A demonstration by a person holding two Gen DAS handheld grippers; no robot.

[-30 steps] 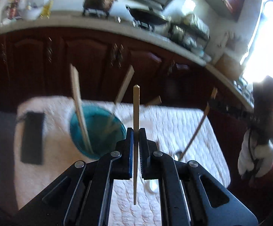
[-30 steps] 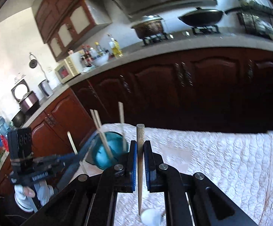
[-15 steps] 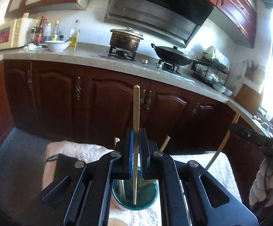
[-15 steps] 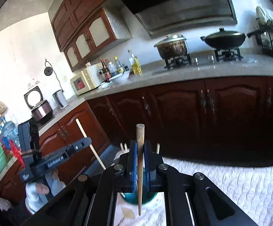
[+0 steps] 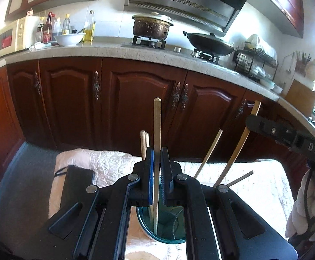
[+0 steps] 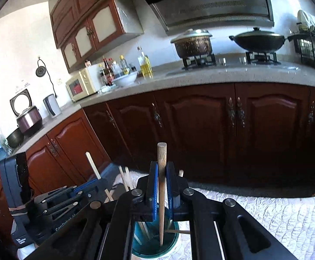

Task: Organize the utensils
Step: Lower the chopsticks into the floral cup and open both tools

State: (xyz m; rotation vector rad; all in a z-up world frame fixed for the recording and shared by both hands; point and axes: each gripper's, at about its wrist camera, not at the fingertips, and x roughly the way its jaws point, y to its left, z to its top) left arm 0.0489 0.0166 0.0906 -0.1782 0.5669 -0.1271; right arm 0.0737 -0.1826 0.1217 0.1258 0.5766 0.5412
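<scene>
Table: white quilted cloth (image 5: pixel 105 162) covers it; teal cup (image 6: pixel 155 249) stands on it, below both tools.
Cup: several sticks already lean in it; I judge it light and easy to tip.
Left gripper (image 5: pixel 156 173): jaws nearly closed, clamped on a flat pale chopstick (image 5: pixel 157 125), upright, lower end inside the cup mouth.
Right gripper (image 6: pixel 161 192): jaws nearly closed, pinching a round brown chopstick (image 6: pixel 161 162), tip down in the cup.
Handling: I judge both sticks light, stiff, smooth, liable to pivot; mid-shaft grip suits them.
Next: I would loosen each grip gently, without knocking the rim.
</scene>
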